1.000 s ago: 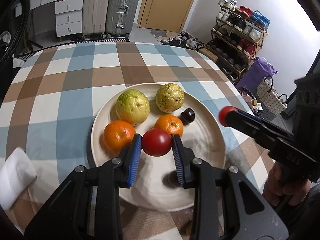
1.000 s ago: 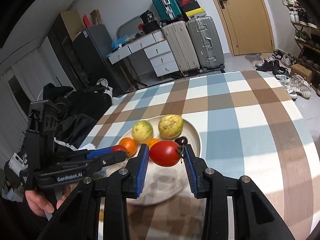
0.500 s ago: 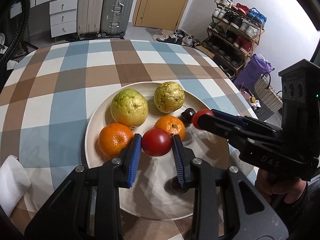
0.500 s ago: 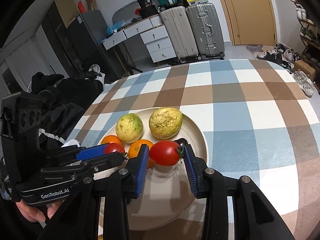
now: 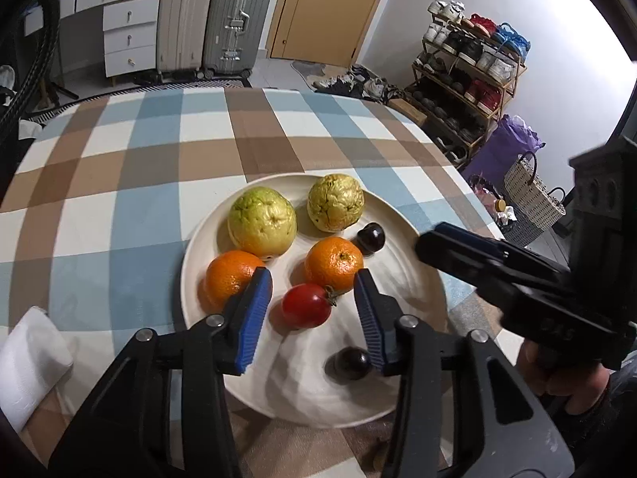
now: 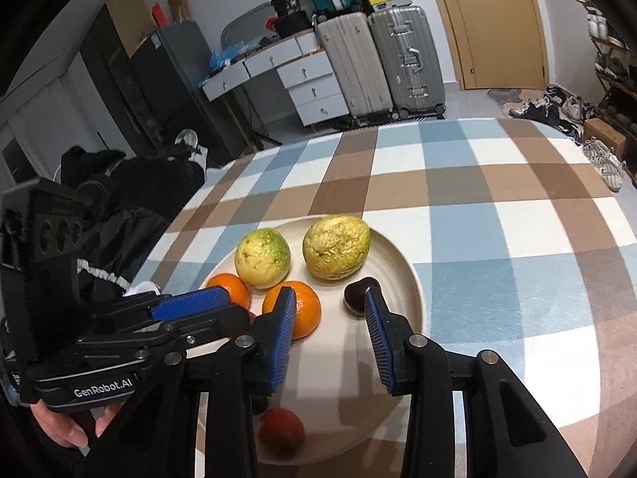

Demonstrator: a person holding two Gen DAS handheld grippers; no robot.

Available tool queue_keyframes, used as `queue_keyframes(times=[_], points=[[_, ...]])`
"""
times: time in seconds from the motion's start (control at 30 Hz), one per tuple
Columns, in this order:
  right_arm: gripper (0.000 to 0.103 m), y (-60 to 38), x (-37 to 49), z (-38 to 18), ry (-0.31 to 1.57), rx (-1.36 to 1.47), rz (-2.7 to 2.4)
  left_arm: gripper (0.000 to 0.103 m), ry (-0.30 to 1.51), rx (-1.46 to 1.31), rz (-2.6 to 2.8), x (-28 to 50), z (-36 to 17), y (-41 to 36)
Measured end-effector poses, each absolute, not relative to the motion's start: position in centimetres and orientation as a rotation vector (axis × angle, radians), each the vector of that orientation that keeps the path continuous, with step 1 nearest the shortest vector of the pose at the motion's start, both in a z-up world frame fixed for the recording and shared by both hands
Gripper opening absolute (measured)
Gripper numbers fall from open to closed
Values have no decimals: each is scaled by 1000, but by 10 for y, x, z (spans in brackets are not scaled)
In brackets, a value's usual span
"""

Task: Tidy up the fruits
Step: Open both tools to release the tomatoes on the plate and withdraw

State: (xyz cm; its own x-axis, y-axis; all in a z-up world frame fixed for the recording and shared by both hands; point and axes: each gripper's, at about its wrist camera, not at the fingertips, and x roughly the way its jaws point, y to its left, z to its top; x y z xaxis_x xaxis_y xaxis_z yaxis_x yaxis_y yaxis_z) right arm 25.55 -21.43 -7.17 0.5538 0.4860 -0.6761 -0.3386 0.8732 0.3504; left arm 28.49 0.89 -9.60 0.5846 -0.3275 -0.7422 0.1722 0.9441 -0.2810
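Both cams ride right on the claws, looking forward along the fingers and tilted down at the worktop (image 5: 119, 167) from close up. The left wrist view faces the door with the shoe rack (image 5: 473, 75) off to its right. The right wrist view angles more toward the drawers (image 6: 314, 87) and dark fridge. Both share the plate (image 5: 414, 239) of fruit, the suitcases (image 6: 406, 59), and each catches the other claw at its edge.

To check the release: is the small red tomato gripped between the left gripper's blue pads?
No, the small red tomato lies on the round cream plate, apart from both pads of the open left gripper.
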Motion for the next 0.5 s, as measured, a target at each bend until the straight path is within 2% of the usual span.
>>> queue_keyframes(times=[0.03,0.1,0.17,0.23,0.3,0.37,0.5], points=[[42,-217,252,-68,845,194,486,44,893,-186,-293,281,-92,9],[52,-223,241,-59,822,199,475,53,878,-180,-286,272,-84,9],[54,-228,228,-50,793,199,465,56,857,-174,-278,261,-75,9],[61,-232,215,-42,770,201,464,58,836,-168,-271,248,-65,10],[73,-237,199,-33,736,207,471,67,819,-153,-255,234,-56,10],[75,-239,181,-26,701,200,483,74,802,-141,-230,218,-49,11],[91,-246,144,-16,633,212,491,78,782,-131,-200,192,-37,13]])
